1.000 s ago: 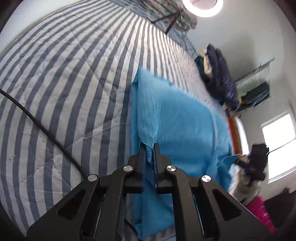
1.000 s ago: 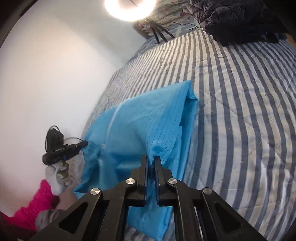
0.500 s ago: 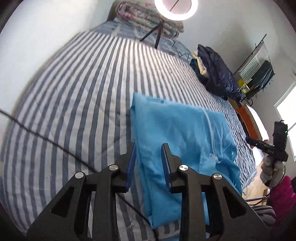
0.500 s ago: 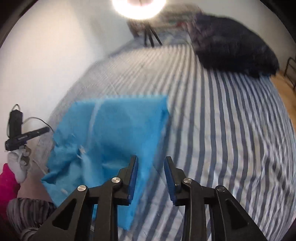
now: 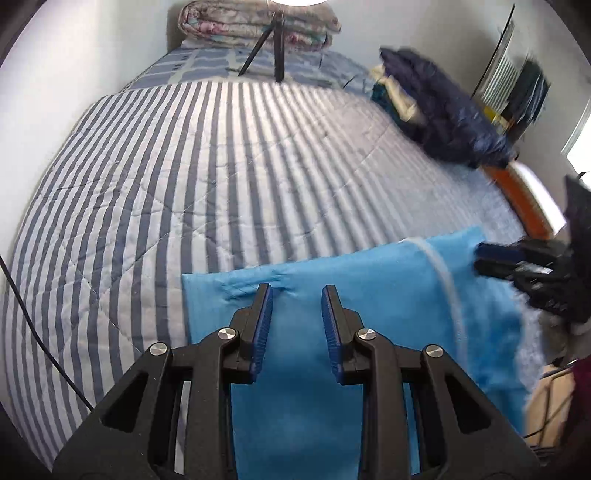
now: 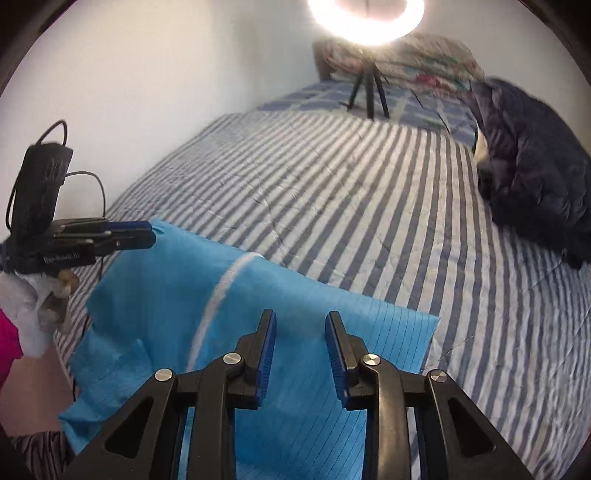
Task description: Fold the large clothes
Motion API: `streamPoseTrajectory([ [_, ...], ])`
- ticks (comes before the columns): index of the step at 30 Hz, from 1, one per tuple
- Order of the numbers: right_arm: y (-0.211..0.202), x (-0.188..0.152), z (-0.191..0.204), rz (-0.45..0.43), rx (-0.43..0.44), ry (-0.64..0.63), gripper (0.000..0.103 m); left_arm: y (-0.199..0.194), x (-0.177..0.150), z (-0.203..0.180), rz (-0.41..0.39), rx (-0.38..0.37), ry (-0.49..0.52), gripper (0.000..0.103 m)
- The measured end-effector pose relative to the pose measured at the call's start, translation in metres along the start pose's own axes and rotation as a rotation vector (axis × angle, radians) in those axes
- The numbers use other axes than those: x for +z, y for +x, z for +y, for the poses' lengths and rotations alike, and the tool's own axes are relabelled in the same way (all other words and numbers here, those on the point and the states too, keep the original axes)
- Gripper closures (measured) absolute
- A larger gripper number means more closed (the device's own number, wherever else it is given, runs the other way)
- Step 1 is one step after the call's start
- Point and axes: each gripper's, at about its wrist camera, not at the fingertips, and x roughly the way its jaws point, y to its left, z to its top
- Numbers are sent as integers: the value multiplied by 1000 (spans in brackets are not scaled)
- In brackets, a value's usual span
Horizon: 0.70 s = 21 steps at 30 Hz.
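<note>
Altogether, one blue garment (image 5: 369,295) lies folded flat on one striped bed cover (image 5: 184,166), and two grippers hang over it. Leftmost, the left gripper (image 5: 297,291) has its fingers apart, the cloth's far folded edge just beyond the tips, nothing pinched. Rightward, the right gripper (image 6: 301,319) has its jaws closing slightly, still parted, with the garment (image 6: 258,295) spread beneath and nothing between them. One dark jacket (image 6: 535,147) sits at the far right.

Glaring ring light (image 6: 365,18), blurred edges
</note>
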Motion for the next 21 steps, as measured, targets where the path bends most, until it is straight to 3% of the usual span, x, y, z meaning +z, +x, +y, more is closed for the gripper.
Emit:
streamPoseTrajectory([
  [3,20,-9,-7,46,42,49,75,26,-5,14,28,21,-12,77],
  [8,36,-23,-1,98,9,3,76,24,-3,23,24,4,-48,76],
  [12,1,-25,1,77,47,18,76,-15,-8,17,0,-19,-35,76],
  [14,-24,-33,5,55,94,-7,73,-43,-20,14,-8,-79,-43,71],
  [15,-38,-40,8,44,119,-21,73,-55,-29,11,-8,-108,-43,63],
  [21,-93,-76,28,49,196,-79,69,-112,-78,-13,19,-193,37,62],
])
